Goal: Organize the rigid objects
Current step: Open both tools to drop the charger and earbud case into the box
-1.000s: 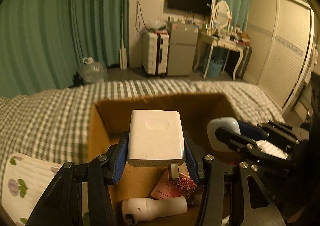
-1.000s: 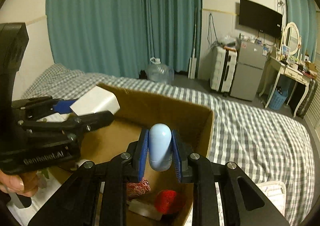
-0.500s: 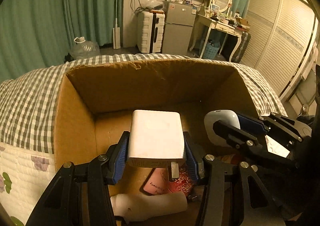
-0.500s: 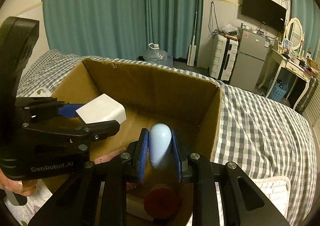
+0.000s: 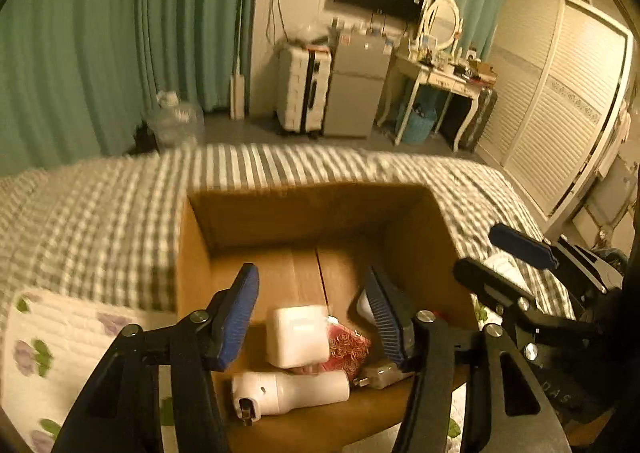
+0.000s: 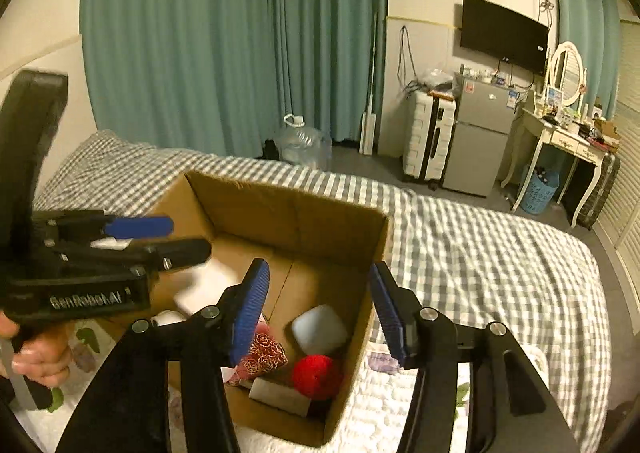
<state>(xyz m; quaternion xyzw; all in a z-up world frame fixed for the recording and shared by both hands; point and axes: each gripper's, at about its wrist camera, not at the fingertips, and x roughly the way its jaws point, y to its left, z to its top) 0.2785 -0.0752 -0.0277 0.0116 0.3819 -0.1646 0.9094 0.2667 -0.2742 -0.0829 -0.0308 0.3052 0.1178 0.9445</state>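
Note:
An open cardboard box (image 5: 304, 213) stands on the bed. My left gripper (image 5: 310, 317) hangs over its near part, jaws opening, nothing pressed between the blue pads. Below it a white charger block (image 5: 296, 335) lies in the box beside a red patterned pouch (image 5: 348, 345) and a white cylindrical device (image 5: 292, 393). My right gripper (image 6: 320, 313) is over the box (image 6: 288, 213) too, jaws opening and empty. Under it rest a pale blue oval thing (image 6: 320, 327) and a red ball (image 6: 316, 375). Each gripper shows in the other's view: left gripper (image 6: 184, 239), right gripper (image 5: 478, 249).
The box sits on a green-checked bed cover (image 6: 480, 253) with a floral quilted pad (image 5: 52, 353) at its near side. A hand (image 6: 36, 357) holds the left tool. Beyond the bed are a water jug (image 6: 298, 141), suitcase (image 6: 428, 137), small fridge (image 6: 480, 137) and dressing table (image 6: 560, 133).
Both grippers have opened. The white charger has dropped from the left one and the pale blue thing from the right one; both lie in the box. Both grippers have drawn back upward.

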